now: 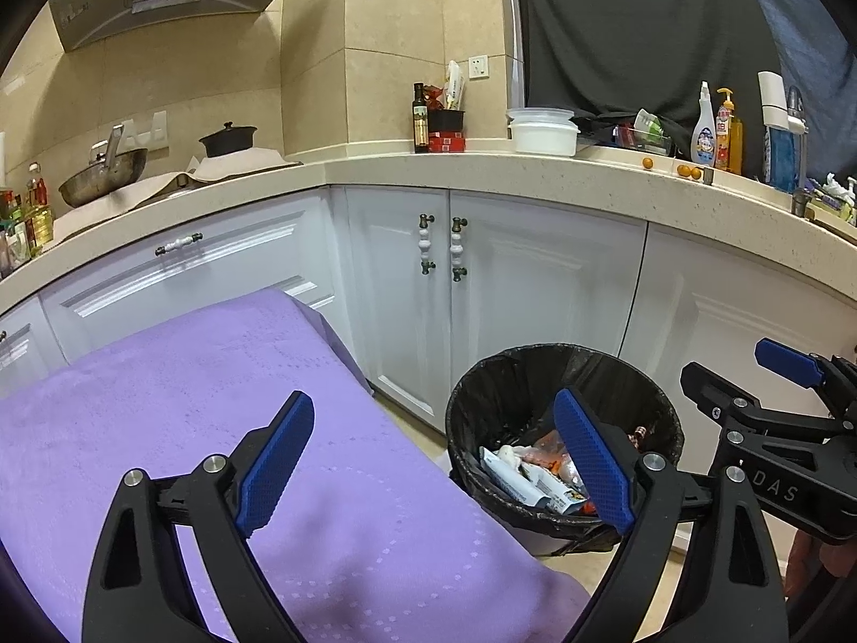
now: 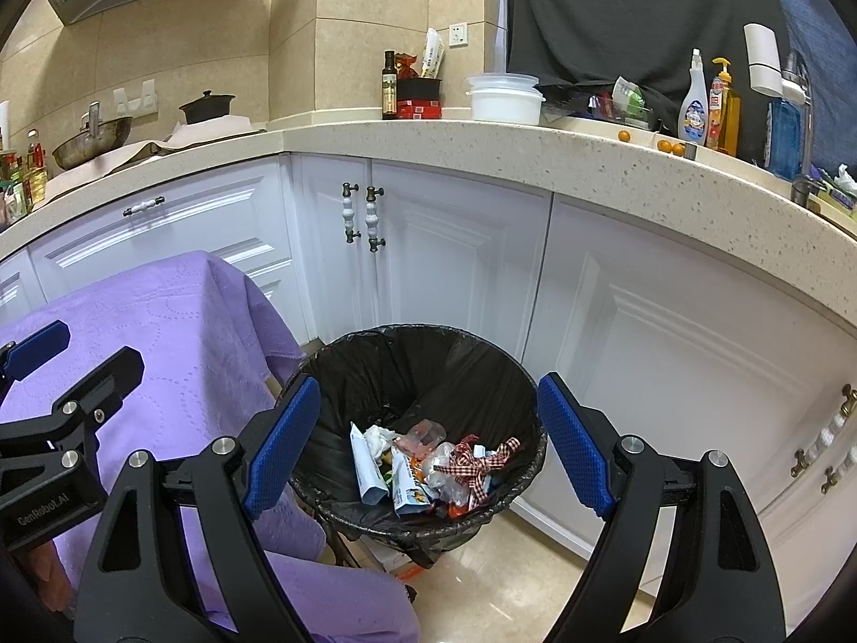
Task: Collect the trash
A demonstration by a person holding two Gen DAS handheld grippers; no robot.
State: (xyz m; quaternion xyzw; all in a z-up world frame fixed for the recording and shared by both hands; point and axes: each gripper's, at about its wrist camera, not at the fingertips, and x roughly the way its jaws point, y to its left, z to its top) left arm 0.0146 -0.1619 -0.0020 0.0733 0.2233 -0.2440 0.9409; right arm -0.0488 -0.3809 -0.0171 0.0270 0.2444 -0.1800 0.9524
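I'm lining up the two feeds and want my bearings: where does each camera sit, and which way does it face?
Left wrist: on the left claw, angled down over the purple cloth; own open fingers, right claw at the edge.
Right wrist: on the right claw, angled down into the trash bin; own open fingers.
Shared: bin, cloth, white cabinets, countertop.

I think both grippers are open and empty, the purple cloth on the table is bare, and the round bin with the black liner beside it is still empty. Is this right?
Not quite: the round bin with the black liner is not empty. The right wrist view shows wrappers, clear plastic and a red checked ribbon lying in it. The rest holds: the left gripper and the right gripper are open and empty, and the purple cloth is bare.
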